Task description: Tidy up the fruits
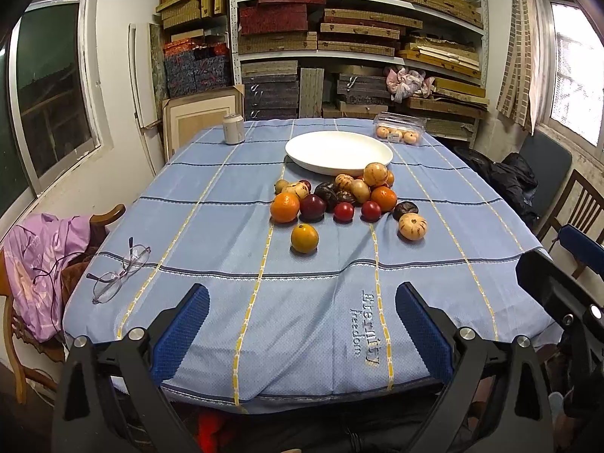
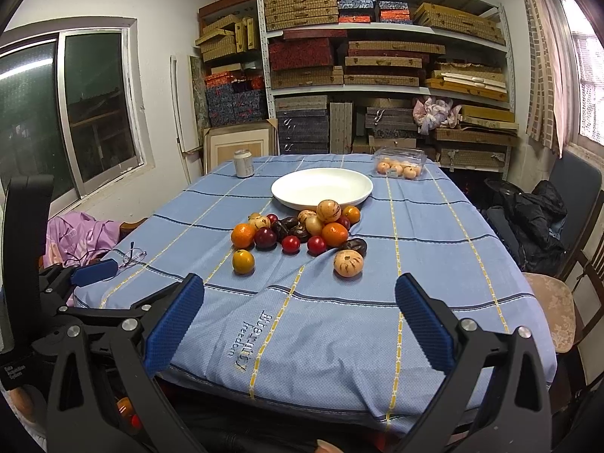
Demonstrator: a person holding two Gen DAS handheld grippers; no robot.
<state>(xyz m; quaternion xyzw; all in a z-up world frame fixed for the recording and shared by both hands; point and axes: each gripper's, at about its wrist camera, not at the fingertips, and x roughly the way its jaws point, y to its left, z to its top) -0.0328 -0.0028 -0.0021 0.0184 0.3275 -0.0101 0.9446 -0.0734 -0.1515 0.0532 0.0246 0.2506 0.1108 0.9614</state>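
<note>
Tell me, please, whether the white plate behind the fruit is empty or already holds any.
Empty: the white plate shows only bare white surface, with the fruit pile on the cloth.

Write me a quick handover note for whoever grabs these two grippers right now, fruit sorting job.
Left gripper: open, empty, at the table's near edge.
Right gripper: open, empty, also at the near edge.
White plate: empty, mid-table, just behind the fruit pile.
Two fruits lie loose in front of the pile: a yellow-orange fruit on the left and a striped pale fruit on the right.
Clear box of fruit, can and glasses sit apart.
Done: nothing on the plate yet.
Left: all the fruit, probably onto the plate.
</note>
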